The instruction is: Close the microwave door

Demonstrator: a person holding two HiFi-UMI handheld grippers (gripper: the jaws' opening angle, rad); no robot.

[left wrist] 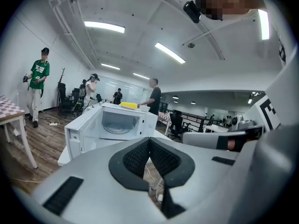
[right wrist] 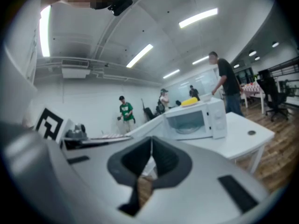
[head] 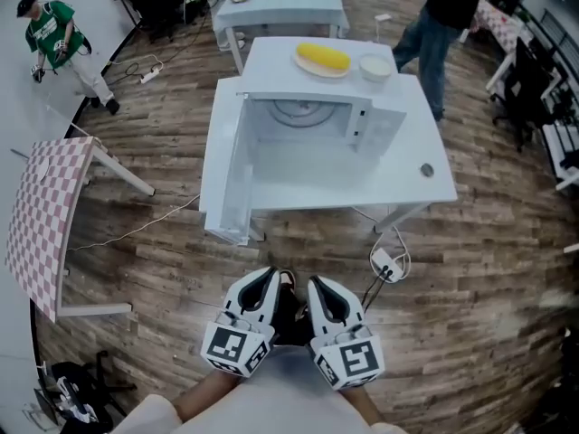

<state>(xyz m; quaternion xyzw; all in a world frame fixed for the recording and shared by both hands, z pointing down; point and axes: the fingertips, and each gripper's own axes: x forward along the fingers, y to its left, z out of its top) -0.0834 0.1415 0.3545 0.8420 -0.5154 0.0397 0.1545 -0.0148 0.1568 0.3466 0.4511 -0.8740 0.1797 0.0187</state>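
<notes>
A white microwave [head: 312, 116] stands on a white table [head: 434, 188], its door [head: 237, 179] swung wide open to the left and its cavity empty. On its top lie a plate with a yellow item [head: 323, 59] and a white bowl [head: 374, 67]. Both grippers hover side by side over the floor, short of the table's near edge and touching nothing. My left gripper [head: 267, 276] is shut and empty, as is my right gripper [head: 317, 284]. The left gripper view shows the shut left gripper [left wrist: 149, 141] facing the microwave [left wrist: 117, 122]. In the right gripper view the right gripper [right wrist: 151, 143] sits left of the microwave [right wrist: 198, 119].
A power strip [head: 385, 263] and cables lie on the wood floor by the table's front leg. A checkered table [head: 41, 215] stands at left, another white table [head: 280, 3] behind. A person in green [head: 56, 36] and one in a dark top [head: 443, 16] stand farther off.
</notes>
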